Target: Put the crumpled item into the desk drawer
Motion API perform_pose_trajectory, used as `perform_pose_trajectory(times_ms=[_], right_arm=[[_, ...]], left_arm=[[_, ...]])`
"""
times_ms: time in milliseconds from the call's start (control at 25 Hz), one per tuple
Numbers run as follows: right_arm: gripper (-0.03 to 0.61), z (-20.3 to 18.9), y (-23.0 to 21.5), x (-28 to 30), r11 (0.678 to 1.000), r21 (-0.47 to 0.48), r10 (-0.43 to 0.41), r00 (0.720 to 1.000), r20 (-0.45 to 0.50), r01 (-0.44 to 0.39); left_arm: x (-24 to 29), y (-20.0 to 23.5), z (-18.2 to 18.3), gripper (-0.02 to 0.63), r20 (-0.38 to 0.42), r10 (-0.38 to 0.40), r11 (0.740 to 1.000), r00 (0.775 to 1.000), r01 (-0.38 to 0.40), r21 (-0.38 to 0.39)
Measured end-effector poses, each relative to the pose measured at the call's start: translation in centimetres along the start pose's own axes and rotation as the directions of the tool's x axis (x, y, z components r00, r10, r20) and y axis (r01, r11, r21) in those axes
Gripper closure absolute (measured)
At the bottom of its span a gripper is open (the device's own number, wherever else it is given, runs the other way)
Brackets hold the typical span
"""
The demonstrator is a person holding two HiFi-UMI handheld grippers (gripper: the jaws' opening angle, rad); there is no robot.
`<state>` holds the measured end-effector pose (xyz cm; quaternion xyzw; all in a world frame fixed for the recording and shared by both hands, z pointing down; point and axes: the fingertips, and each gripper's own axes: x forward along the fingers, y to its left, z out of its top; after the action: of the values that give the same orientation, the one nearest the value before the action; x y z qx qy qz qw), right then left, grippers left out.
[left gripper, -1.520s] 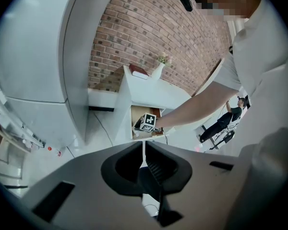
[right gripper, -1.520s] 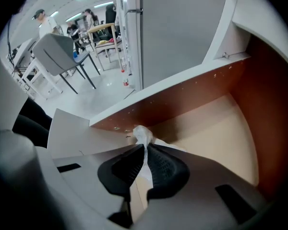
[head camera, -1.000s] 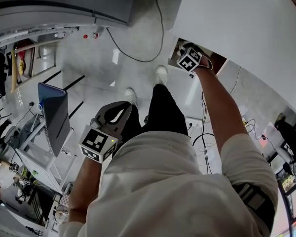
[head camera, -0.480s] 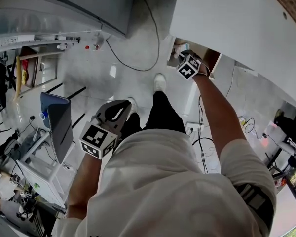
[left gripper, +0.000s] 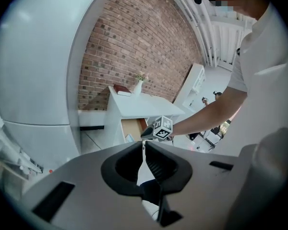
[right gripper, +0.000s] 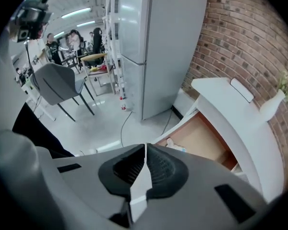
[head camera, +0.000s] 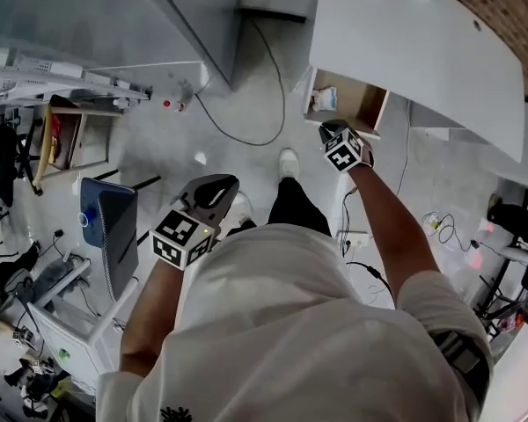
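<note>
Desk drawer [head camera: 370, 102] holds crumpled item [head camera: 324, 101]; R tongs [right gripper: 145, 147], closed & empty, pulled back from it; L tongs [left gripper: 143, 145] closed too.

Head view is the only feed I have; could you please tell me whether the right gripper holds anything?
Observer: No. In its own view the right gripper has its jaws together, with nothing between them.
Operator: Thank you. And the left one, please?
Observer: The left gripper is shut and empty too.
Operator: Is the right one touching the crumpled item?
Observer: No. The crumpled item lies on the floor of the open desk drawer, beyond the gripper's tips and apart from them.
</note>
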<state>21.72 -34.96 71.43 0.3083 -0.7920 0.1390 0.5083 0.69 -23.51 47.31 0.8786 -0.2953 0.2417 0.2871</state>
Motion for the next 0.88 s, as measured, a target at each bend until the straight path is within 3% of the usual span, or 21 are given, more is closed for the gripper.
perform_pose_trajectory(times_ms=[480, 880], right_arm=[[0.546, 3.6, 15.7, -13.4, 0.986, 0.159, 0.025, 0.987, 0.157, -0.05], [0.548, 7.1, 28.0, -20.1, 0.975, 0.182, 0.074, 0.96, 0.27, -0.127]], left_arm=[[-9.3, -2.1, -5.7, 0.578, 0.044, -0.037, 0.999, 0.998, 0.036, 0.034], [-14.8, -2.8, -10.4, 0.579, 0.056, -0.069, 0.997, 0.996, 0.066, 0.051]])
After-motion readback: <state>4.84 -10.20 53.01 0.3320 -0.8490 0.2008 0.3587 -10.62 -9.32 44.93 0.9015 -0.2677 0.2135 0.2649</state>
